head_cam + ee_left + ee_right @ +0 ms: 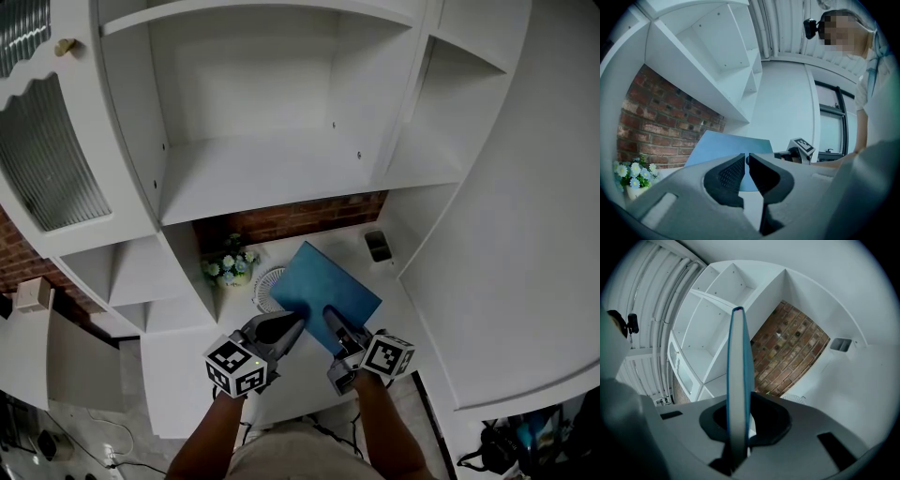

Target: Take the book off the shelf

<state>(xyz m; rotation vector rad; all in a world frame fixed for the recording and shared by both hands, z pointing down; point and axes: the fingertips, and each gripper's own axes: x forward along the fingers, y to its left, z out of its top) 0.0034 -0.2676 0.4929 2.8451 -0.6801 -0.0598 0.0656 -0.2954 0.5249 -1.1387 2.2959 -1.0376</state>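
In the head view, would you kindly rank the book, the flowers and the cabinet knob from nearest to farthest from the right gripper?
1. The book, clamped in the right gripper itself.
2. The flowers, off to its left.
3. The cabinet knob, far away at the picture's top left.

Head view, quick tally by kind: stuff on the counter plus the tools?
blue book: 1
flower bunch: 1
white slotted disc: 1
small dark boxy item: 1
tools: 2, left tool and right tool
Total: 6
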